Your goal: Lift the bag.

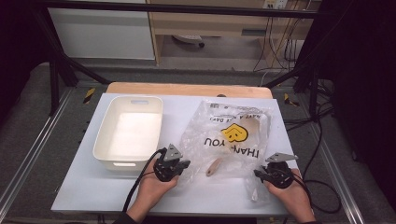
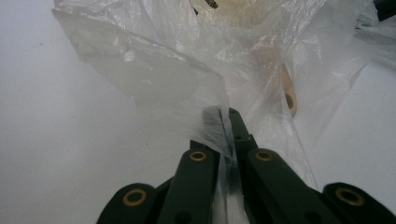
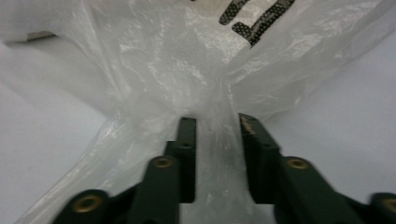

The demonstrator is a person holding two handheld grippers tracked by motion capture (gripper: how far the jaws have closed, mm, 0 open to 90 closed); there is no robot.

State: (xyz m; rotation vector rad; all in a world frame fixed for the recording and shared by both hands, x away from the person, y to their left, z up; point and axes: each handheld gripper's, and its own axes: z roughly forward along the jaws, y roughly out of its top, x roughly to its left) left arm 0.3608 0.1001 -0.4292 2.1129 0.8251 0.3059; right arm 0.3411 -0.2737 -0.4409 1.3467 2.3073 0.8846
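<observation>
Pinching the bag [image 2: 187, 70] film, left tool [image 2: 225, 116] is clamped shut; right tool [image 3: 217, 123] stands part-open, film between its jaws. Bag lies on desk [image 1: 93, 186] beside bin [image 1: 130, 133]; contents blurred through plastic.

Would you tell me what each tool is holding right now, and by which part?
The left tool pinches the plastic bag by its near-left edge. The right tool stands open around bunched film at the near-right edge, gripping nothing.
</observation>
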